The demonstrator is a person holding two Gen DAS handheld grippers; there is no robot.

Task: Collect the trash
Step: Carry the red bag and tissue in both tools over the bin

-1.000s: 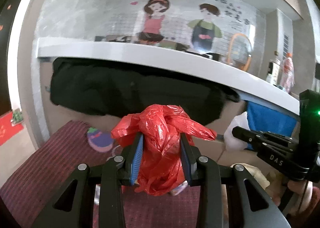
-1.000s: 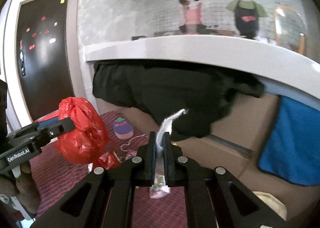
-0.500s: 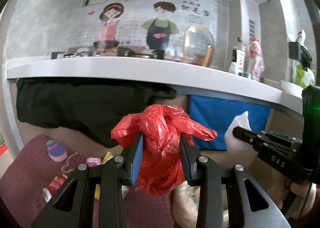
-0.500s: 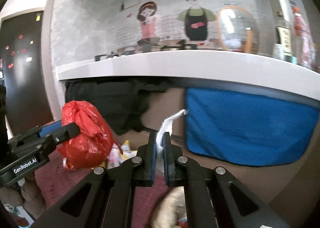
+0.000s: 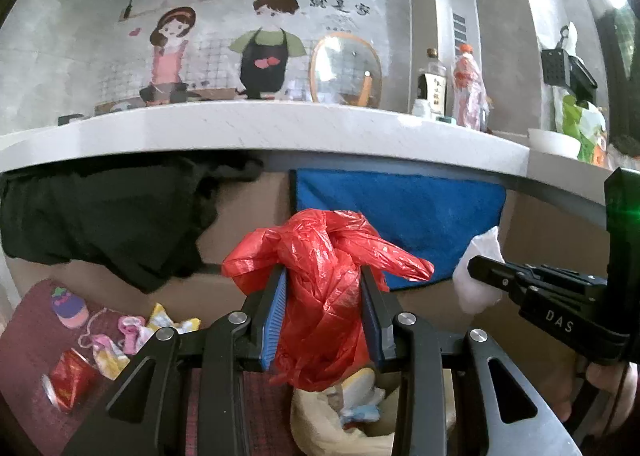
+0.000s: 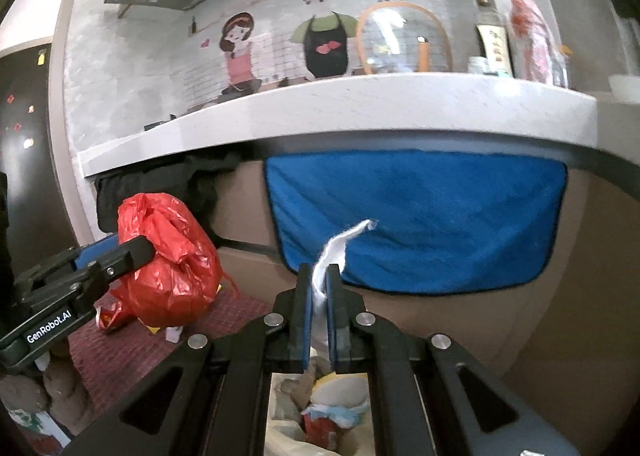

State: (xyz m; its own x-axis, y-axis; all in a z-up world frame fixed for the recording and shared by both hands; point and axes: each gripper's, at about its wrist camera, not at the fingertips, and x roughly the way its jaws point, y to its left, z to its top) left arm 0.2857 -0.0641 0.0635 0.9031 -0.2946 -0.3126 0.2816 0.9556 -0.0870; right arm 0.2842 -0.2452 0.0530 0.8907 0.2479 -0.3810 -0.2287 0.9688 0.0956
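Two loads ride over the bin point(image 5: 320, 428): left gripper point(image 5: 323, 312) clamps a red bag point(image 5: 320, 296), right gripper point(image 6: 319, 312) pinches a tissue point(image 6: 334, 252). Releasing off-centre would likely drop either onto the mat point(image 5: 28, 320).

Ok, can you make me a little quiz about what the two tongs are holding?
1. True or false: the left tongs are clamped on a red plastic bag.
2. What do the right tongs pinch? A) a spoon B) a white tissue C) a bottle
3. Fill in: the cloth hanging under the counter behind the tissue is ____.

Key: 1 true; 2 B; 3 blue.
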